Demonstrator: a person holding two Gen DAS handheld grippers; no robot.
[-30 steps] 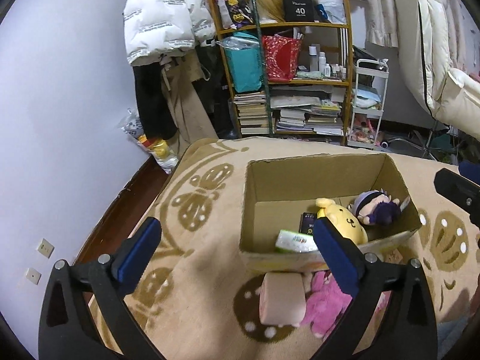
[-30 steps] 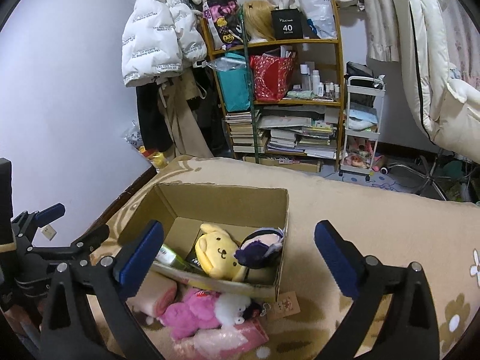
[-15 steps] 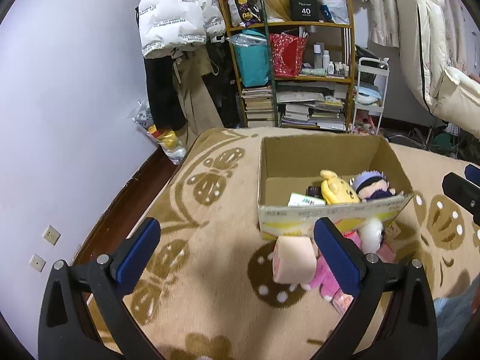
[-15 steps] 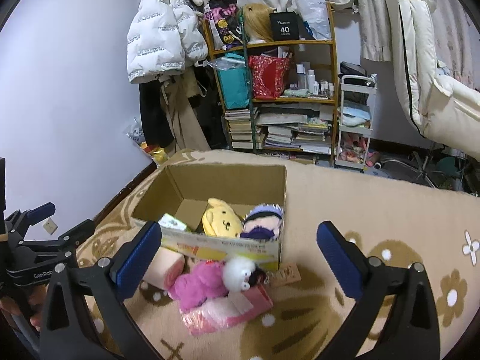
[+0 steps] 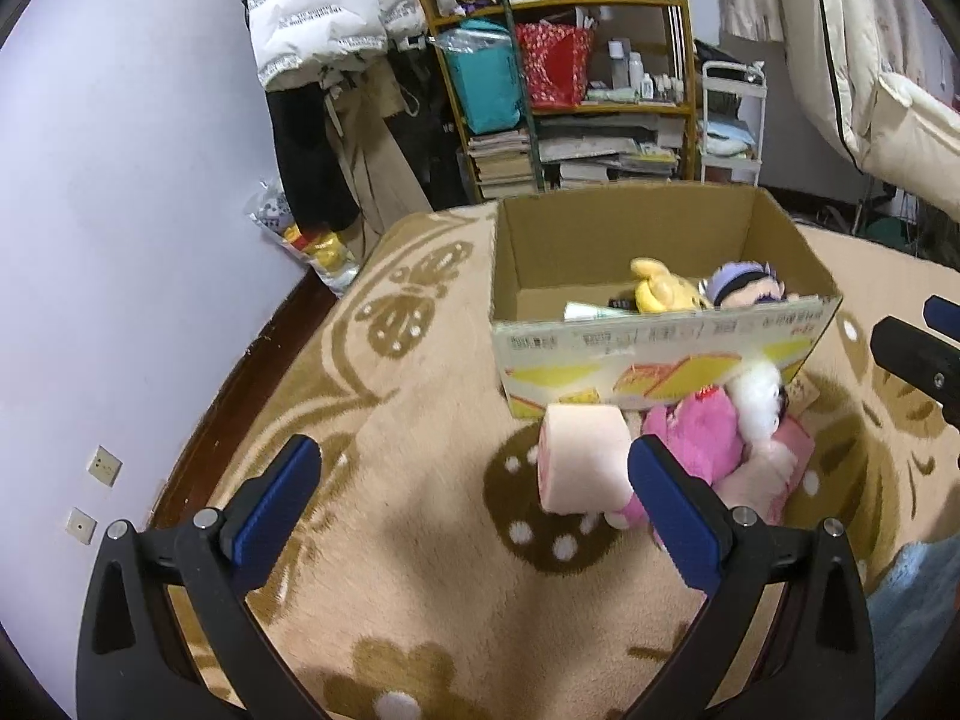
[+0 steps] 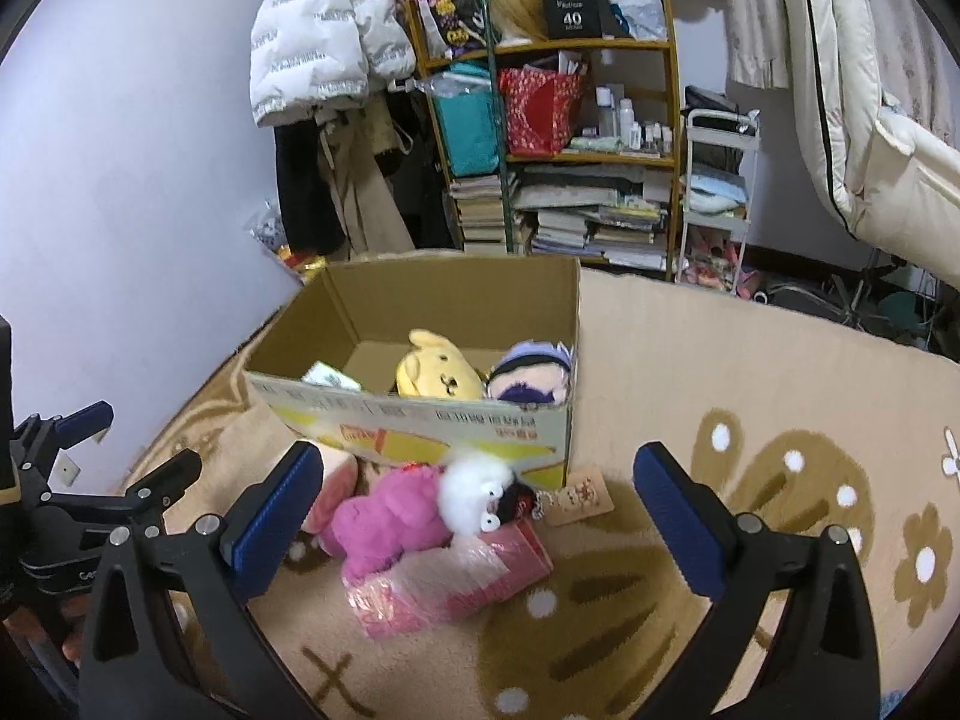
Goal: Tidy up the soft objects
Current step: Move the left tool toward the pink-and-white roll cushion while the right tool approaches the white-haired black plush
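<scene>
A cardboard box [image 5: 660,354] [image 6: 420,426] stands on the beige rug and holds a yellow plush [image 5: 660,294] [image 6: 438,369], a purple-haired plush [image 5: 744,288] [image 6: 531,375] and a small green-white pack [image 6: 330,377]. In front of the box lie a pale pink roll cushion [image 5: 579,456] [image 6: 327,483], a pink plush [image 5: 702,444] [image 6: 390,519] with a white fluffy head [image 6: 474,489], and a pink wrapped packet [image 6: 456,576]. My left gripper [image 5: 474,498] is open and empty, short of the cushion. My right gripper [image 6: 480,510] is open and empty above the pink plush.
A cluttered shelf [image 5: 570,90] of books and bags stands behind the box, with hanging coats [image 5: 324,30] to its left and a white trolley [image 6: 717,198] to its right. The lilac wall [image 5: 120,240] runs along the rug's left edge. A paper tag [image 6: 579,498] lies by the box corner.
Both grippers have drawn back and lower from the box, so its front wall and the toys on the rug now show fully. Both stay open. No object has moved.
</scene>
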